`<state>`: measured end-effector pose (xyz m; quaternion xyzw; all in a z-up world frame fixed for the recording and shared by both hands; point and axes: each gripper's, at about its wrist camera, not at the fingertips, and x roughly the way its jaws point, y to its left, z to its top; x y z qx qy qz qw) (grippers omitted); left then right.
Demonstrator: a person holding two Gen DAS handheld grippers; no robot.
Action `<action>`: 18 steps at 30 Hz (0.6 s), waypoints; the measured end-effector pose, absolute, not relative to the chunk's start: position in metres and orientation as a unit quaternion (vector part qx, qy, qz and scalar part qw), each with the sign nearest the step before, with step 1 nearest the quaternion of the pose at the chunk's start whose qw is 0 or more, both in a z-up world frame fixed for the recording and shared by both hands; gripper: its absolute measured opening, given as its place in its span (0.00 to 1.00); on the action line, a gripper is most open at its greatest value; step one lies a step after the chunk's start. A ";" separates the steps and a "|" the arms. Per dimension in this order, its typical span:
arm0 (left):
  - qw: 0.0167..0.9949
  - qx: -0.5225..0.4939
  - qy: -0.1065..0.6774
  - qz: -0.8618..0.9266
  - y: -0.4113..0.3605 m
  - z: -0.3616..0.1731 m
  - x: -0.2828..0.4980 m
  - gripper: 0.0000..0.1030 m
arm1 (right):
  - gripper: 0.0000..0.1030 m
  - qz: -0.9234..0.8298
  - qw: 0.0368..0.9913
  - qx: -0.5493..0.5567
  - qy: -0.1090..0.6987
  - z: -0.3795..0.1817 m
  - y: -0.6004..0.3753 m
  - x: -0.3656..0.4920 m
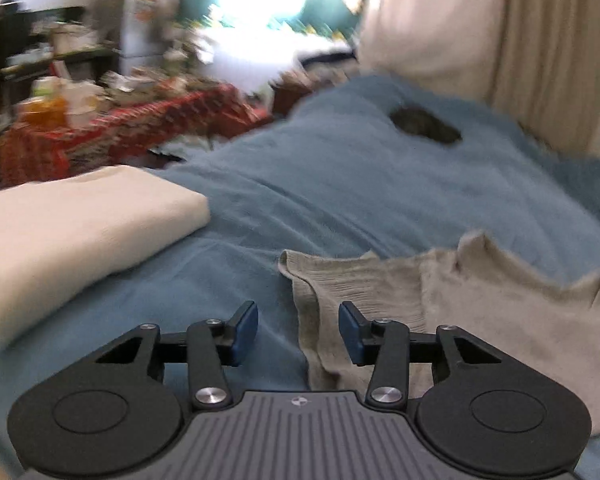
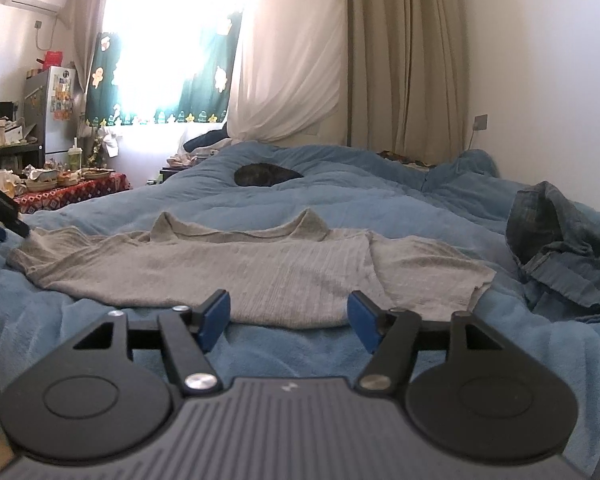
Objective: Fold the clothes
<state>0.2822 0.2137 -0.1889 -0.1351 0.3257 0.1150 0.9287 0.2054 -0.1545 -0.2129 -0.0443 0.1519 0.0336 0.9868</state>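
Note:
A grey ribbed top (image 2: 260,268) lies spread flat on the blue blanket (image 2: 360,196), collar away from me. My right gripper (image 2: 288,320) is open just short of its near hem, nothing between the fingers. In the left wrist view the same top (image 1: 460,292) lies to the right, and its left sleeve edge runs between the fingers of my open left gripper (image 1: 298,328). The left gripper's tip (image 2: 0,216) shows at the far left of the right wrist view, by that sleeve. A folded cream garment (image 1: 72,224) sits on the bed to the left.
A crumpled blue denim garment (image 2: 560,248) lies at the right of the bed. A dark rounded shape (image 2: 266,174) rests farther up the blanket. A cluttered table with a red cloth (image 2: 76,192) stands left of the bed; curtains (image 2: 400,60) hang behind.

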 end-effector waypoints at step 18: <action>0.955 -0.082 0.284 -0.014 0.149 -0.128 0.315 0.03 | 0.68 0.017 0.991 -0.042 0.129 -0.192 -0.172 0.200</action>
